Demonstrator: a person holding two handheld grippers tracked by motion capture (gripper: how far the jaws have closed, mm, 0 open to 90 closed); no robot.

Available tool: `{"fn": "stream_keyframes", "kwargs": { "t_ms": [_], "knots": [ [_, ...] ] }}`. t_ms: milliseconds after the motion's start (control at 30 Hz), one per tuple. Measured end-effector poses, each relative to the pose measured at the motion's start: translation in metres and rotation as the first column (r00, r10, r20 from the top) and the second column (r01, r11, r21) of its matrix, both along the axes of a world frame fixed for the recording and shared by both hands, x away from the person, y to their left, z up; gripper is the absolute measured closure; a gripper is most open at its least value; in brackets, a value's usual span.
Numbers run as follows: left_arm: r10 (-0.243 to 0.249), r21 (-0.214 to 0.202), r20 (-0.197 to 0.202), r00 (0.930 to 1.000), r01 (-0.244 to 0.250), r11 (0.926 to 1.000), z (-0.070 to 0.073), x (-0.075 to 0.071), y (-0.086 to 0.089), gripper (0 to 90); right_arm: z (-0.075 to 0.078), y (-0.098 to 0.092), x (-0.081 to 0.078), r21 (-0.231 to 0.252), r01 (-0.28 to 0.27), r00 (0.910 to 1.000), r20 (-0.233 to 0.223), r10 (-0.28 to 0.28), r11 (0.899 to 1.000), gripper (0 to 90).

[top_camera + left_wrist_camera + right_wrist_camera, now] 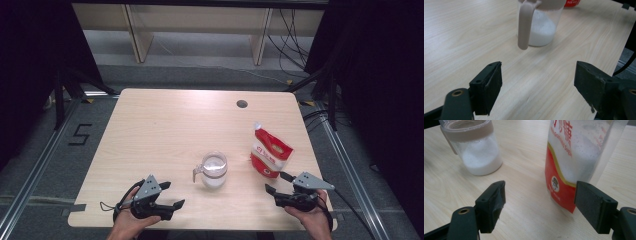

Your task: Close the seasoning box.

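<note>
Sugar jar (pixel 214 170) and red sugar bag (pixel 269 153) standing on tabletop (pixel 165 125); left tool (pixel 169 196) and right tool (pixel 278 183), jaws apart, empty.

A pale wood-grain table (pixel 165 125) carries everything, with a small round hole (pixel 242 104) near its far right edge. A clear jar (pixel 214 170) with a beige collar and handle stands just right of the middle toward the near edge, part full of white grains. To its right, apart from it, a red-and-white sugar bag (pixel 269 152) stands upright on the top; the rest of the top is bare wood.
</note>
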State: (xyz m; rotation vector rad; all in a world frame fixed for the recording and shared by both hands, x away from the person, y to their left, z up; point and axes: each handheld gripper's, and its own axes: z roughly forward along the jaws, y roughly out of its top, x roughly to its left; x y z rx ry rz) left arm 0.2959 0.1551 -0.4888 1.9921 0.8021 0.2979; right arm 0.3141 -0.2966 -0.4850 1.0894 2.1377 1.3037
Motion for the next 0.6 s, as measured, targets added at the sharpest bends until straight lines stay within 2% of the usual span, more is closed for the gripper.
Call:
{"fn": "stream_keyframes", "kwargs": {
  "t_ms": [33, 100, 133, 167, 233, 267, 300, 333, 367, 400, 433, 500, 533, 567, 600],
  "knots": [
    [0.015, -0.019, -0.016, 0.9998, -0.015, 0.9997, -0.0021, -0.0011, -0.0006, 21.3, -0.0004, 0.0007, -0.0002, 0.006, 0.001, 0.9999, -0.01, -0.001, 1.0, 25.7],
    [0.02, 0.011, -0.02, 0.9996, -0.02, 0.9997, -0.0043, -0.0015, 0.0024, 21.1, -0.001, 0.0008, 0.0006, -0.003, -0.001, 1.0, -0.001, 0.001, 1.0, 25.6],
    [0.023, 0.0, -0.022, 0.9995, -0.023, 0.9997, -0.0061, -0.0013, 0.0029, 20.9, -0.0009, 0.0011, 0.0005, 0.0, -0.001, 1.0, -0.004, 0.001, 1.0, 25.6],
    [0.01, 0.024, -0.008, 0.9999, -0.01, 0.9997, -0.0065, -0.0004, 0.0054, 20.8, -0.0007, 0.0011, 0.0001, 0.002, -0.005, 0.9999, -0.01, 0.005, 1.0, 25.5],
    [0.031, 0.001, -0.027, 0.9992, -0.031, 0.9995, -0.0089, -0.0019, 0.005, 20.5, -0.0012, 0.0018, -0.0002, 0.005, 0.001, 0.9999, -0.012, -0.001, 1.0, 25.4],
    [0.028, 0.017, -0.03, 0.9991, -0.028, 0.9995, -0.0088, -0.0021, 0.006, 20.4, -0.0013, 0.0016, 0.0001, 0.001, -0.001, 1.0, -0.01, 0.001, 1.0, 25.4],
    [0.03, 0.031, -0.025, 0.9992, -0.029, 0.9991, -0.0089, -0.0027, 0.0068, 20.4, -0.0017, 0.0019, 0.0006, 0.011, -0.006, 1.0, -0.005, 0.006, 1.0, 25.4],
    [0.024, 0.036, -0.025, 0.9994, -0.023, 0.9991, -0.009, -0.0025, 0.0073, 20.4, -0.0014, 0.0008, 0.0009, -0.008, -0.006, 1.0, -0.001, 0.006, 1.0, 25.4],
    [0.016, 0.043, -0.01, 0.9998, -0.016, 0.9989, -0.0096, -0.0023, 0.0078, 20.4, -0.0019, 0.0015, 0.0008, -0.001, -0.007, 0.9999, -0.011, 0.007, 1.0, 25.4],
    [0.026, 0.044, -0.007, 0.9996, -0.026, 0.9987, -0.0101, -0.0027, 0.0071, 20.4, -0.0022, 0.0015, 0.0011, -0.001, -0.011, 0.9998, -0.014, 0.011, 1.0, 25.4],
    [0.015, 0.059, -0.009, 0.9998, -0.015, 0.9981, -0.0101, -0.0022, 0.008, 20.3, -0.0023, 0.0015, 0.0012, -0.006, -0.013, 0.9999, -0.011, 0.013, 1.0, 25.2],
    [0.012, 0.066, -0.026, 0.9996, -0.01, 0.9978, -0.0101, -0.0033, 0.0074, 20.1, -0.0026, 0.0019, 0.0008, -0.001, -0.01, 0.9997, -0.021, 0.01, 1.0, 24.8],
    [0.025, 0.038, -0.02, 0.9995, -0.024, 0.999, -0.012, -0.0035, 0.0049, 19.8, -0.0027, 0.0018, 0.0009, -0.004, -0.012, 0.9997, -0.021, 0.012, 1.0, 24.6],
    [0.015, 0.068, -0.017, 0.9997, -0.014, 0.9976, -0.0115, -0.0027, 0.0063, 19.2, -0.0027, 0.0026, 0.0, -0.001, -0.005, 0.9994, -0.033, 0.005, 1.0, 24.1],
    [0.01, 0.065, -0.016, 0.9998, -0.009, 0.9979, -0.0116, -0.0028, 0.0058, 18.9, -0.003, 0.0022, 0.0008, -0.009, -0.012, 0.9995, -0.029, 0.012, 1.0, 23.6]
  ]
}}
